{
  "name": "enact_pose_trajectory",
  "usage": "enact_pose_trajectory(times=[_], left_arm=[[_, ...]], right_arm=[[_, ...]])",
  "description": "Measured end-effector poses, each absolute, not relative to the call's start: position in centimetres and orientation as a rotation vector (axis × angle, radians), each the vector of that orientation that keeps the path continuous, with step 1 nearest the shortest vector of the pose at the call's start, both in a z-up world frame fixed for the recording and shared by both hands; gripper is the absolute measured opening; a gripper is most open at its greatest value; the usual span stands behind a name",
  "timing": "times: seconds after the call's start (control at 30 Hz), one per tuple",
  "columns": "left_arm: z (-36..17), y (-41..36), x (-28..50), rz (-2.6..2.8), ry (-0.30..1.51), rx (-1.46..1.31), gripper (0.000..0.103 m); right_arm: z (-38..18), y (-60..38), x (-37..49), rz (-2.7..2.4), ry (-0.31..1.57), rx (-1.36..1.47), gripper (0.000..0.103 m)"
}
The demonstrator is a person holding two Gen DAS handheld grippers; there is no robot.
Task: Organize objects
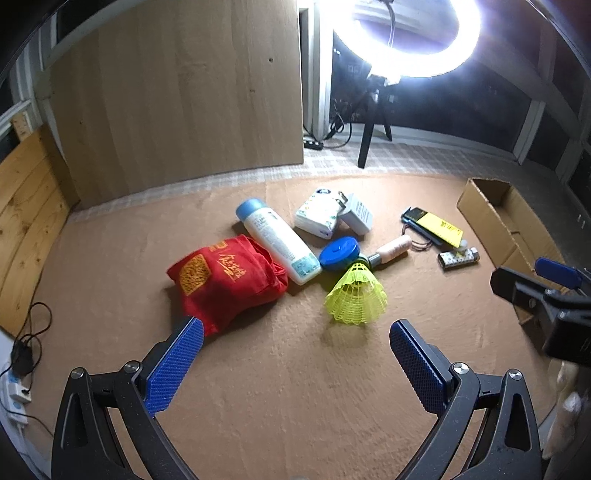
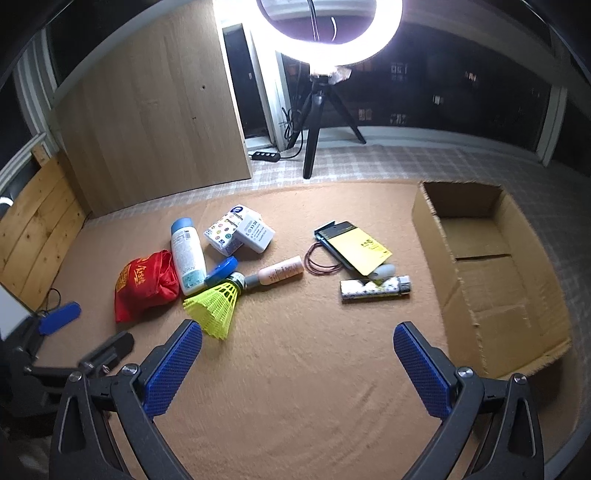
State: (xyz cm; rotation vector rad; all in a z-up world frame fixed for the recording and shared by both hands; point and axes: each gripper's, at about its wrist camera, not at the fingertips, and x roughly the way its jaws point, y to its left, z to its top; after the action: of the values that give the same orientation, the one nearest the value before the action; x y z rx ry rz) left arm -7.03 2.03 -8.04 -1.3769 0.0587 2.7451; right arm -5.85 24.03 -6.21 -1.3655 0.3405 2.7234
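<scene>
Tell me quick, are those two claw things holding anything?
Left gripper: open, holding nothing.
Right gripper: open, holding nothing.

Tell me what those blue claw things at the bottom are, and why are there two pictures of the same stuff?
Those are grabbers. A person holds one in each hand, and each has a small camera looking out along its two blue fingers. One picture comes from the left gripper, the other from the right gripper. That is why you see the same things from two slightly different spots.

Both grabbers are open and hold nothing.

On the brown mat lie a red bag, a white bottle with a blue cap, a yellow shuttlecock, a blue round lid, a small pink bottle, a pack of tissues, a white charger, a yellow and black packet and a patterned lighter. An empty cardboard box waits on the right, probably for tidying them into. The bright circle is a ring lamp.
</scene>
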Motion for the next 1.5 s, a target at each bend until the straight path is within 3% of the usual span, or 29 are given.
enact_pose_trajectory(times=[0.3,0.57,0.87,0.97,1.5], left_arm=[[-12.1,1.8,-10.4,2.664,0.006,-1.458,0.081],[-14.9,2.5,-12.2,2.577,-0.047,-1.5,0.059],[-16.2,3.8,-13.8,2.529,-0.042,-1.482,0.023],[-16.3,4.3,-14.0,2.508,-0.055,-1.477,0.006],[-16.2,6.4,-10.7,2.424,-0.095,-1.461,0.001]], right_arm=[[-9.4,24.8,-9.9,2.732,0.473,-1.542,0.1],[-12.3,24.4,-11.7,2.688,0.615,-1.695,0.069],[-12.8,25.0,-11.3,2.662,0.645,-1.698,0.068],[-12.8,25.2,-11.1,2.66,0.639,-1.691,0.068],[-13.2,26.4,-9.5,2.644,0.647,-1.697,0.063]])
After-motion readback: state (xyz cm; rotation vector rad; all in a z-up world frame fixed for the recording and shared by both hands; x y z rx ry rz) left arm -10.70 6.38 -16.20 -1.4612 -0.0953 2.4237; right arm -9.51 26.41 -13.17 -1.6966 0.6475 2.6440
